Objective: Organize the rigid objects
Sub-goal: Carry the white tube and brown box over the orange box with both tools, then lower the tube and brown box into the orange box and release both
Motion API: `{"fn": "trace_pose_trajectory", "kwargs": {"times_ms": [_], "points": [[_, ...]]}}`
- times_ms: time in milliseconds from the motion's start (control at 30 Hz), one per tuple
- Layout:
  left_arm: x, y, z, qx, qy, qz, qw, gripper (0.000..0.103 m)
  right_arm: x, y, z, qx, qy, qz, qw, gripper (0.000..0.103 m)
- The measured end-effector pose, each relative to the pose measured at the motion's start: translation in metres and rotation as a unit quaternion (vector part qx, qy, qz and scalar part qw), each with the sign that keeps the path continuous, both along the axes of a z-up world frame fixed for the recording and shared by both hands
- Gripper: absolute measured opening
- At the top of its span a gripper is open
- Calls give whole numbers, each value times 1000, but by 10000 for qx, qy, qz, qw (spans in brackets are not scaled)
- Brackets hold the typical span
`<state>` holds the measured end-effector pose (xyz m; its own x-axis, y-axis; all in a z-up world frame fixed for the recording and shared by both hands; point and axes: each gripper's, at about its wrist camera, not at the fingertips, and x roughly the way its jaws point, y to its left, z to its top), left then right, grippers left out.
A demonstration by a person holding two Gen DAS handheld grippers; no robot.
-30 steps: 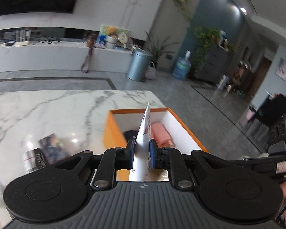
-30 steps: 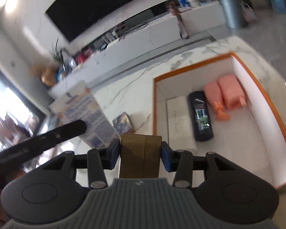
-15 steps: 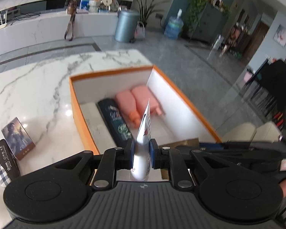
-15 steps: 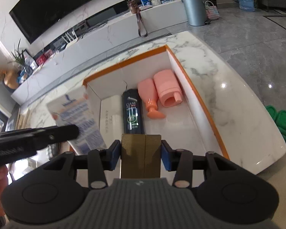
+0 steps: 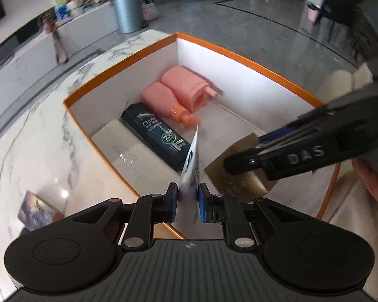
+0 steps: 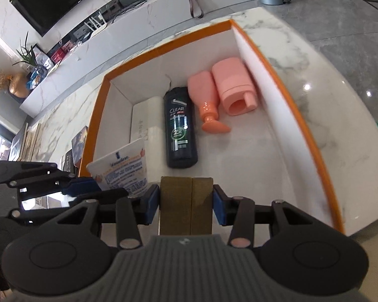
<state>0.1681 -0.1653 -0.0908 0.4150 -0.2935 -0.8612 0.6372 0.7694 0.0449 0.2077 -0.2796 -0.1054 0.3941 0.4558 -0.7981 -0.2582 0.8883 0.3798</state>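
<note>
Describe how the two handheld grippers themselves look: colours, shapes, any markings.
Both the left gripper and the right gripper are black linkage frames with blue pads on the fingers, silver rivets, two round discs and a ribbed grey body. The right one's side reads "DAS". No sleeve shows.

A: What has the left gripper (image 5: pixel 187 202) got?

B: Its blue pads are clamped on a flat white tube (image 5: pixel 191 166), seen edge-on, over the orange-rimmed box (image 5: pixel 252 61).

A: And inside the box?

B: A black Clear shampoo bottle (image 5: pixel 155 136) lies beside a cream rectangular pack (image 5: pixel 131 157) on its left. On its other side lie a pink bottle with an orange cap (image 5: pixel 165 104) and a pink container (image 5: pixel 189 88).

A: The other gripper?

B: The right gripper (image 5: pixel 242 162) reaches in from the right over the box, gripping a gold-brown block (image 5: pixel 235 178). A hand (image 5: pixel 373 183) shows at the frame edge.

A: Anything outside the box?

B: A small picture box (image 5: pixel 36 207) lies on the marble table (image 5: pixel 37 136), left of it.
</note>
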Motion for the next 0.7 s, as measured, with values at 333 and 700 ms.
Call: {"fn": "trace_pose_trajectory", "kwargs": {"times_ms": [333,700], "points": [[3,0,5,138,81,-181,9997,20,7,17,-11,-47,223,159,9996,46],[10,6,15,-97,517,903,9945,7,10,24,-16,-7,414,182,9990,46]]}}
